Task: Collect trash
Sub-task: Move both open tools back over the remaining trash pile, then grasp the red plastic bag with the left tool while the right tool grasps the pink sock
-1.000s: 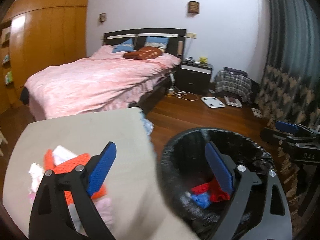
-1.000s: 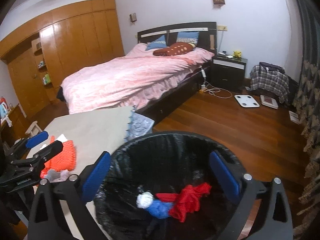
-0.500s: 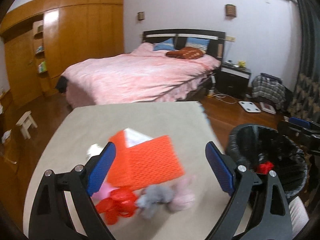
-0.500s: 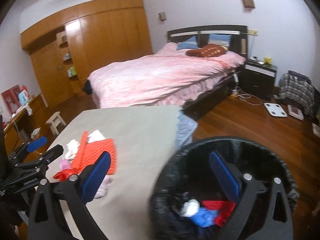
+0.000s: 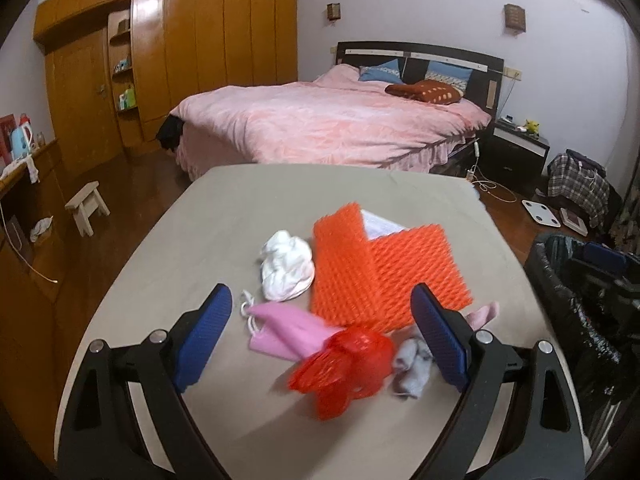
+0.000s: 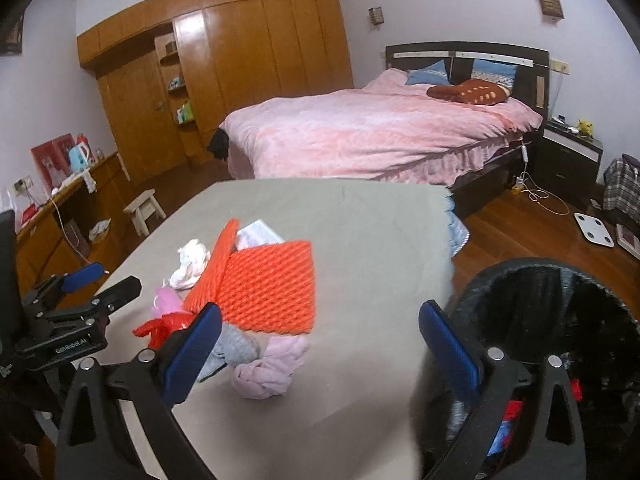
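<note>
Trash lies in a heap on the beige table [image 5: 248, 216]: an orange foam mesh sheet [image 5: 380, 264], a white crumpled wad [image 5: 286, 266], a pink pouch [image 5: 284, 330], a red net bag [image 5: 344, 368], a grey wad [image 5: 412, 364] and a pale pink cloth wad [image 6: 272, 364]. My left gripper [image 5: 320, 336] is open and empty, hovering over the red net bag. My right gripper [image 6: 320, 352] is open and empty, above the pink cloth wad. The black-lined trash bin [image 6: 560, 320] stands on the floor at the table's right edge, with red and blue trash inside.
A bed with a pink cover [image 5: 332, 120] stands behind the table. A wooden wardrobe [image 5: 180, 48] fills the left wall. A small stool [image 5: 86, 204] stands on the floor at the left. A nightstand [image 5: 516, 152], a scale [image 5: 542, 212] and a checked bag [image 5: 580, 184] are at the right.
Both grippers have swung left from over the bin to over the table's trash heap. Both stay open and empty.
</note>
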Tool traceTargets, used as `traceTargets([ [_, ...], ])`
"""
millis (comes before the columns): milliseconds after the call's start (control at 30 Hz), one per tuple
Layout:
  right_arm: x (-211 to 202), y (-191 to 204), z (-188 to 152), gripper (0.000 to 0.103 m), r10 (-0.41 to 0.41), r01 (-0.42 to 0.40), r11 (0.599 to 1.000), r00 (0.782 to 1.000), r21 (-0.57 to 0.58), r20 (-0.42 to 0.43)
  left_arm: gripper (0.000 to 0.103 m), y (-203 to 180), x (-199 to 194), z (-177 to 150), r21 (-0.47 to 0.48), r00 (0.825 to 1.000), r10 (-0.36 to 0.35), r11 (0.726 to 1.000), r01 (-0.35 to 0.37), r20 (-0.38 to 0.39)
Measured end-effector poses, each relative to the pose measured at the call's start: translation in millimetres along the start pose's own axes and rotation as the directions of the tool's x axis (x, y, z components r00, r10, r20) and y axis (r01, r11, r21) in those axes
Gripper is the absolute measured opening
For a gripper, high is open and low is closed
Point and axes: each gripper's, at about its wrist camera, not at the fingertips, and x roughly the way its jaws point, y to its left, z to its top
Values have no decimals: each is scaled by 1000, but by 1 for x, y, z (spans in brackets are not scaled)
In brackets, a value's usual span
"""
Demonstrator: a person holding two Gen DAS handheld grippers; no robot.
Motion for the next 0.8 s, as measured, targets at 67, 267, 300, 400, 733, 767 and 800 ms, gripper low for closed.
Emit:
traceTargets([
  [67,8,5,-6,97,3,-3,1000,1000,-3,-16,88,3,4,-4,4,1000,-5,1000,5,-9],
  [267,34,15,-27,95,-3,2,1000,997,-8,-80,88,12,12,-19,20,1000,2,1000,-2,-27],
  [300,37,16,-29,95,-4,4,1000,996,-8,-88,88,14,13,-22,19,1000,3,1000,-3,-28],
  [400,46,18,-36,91,-7,5,1000,993,-9,-114,88,17,17,-25,12,999,4,1000,-4,-34],
  [733,68,25,-51,73,39,-43,999,979,-18,-198,88,23,26,-34,6,998,-8,1000,8,-56],
  [767,68,26,-51,66,52,-57,998,978,-19,-202,88,23,27,-35,6,998,-11,1000,11,-56],
  [800,69,28,-51,61,63,-69,997,977,-21,-205,88,23,27,-35,7,998,-13,1000,14,-57],
])
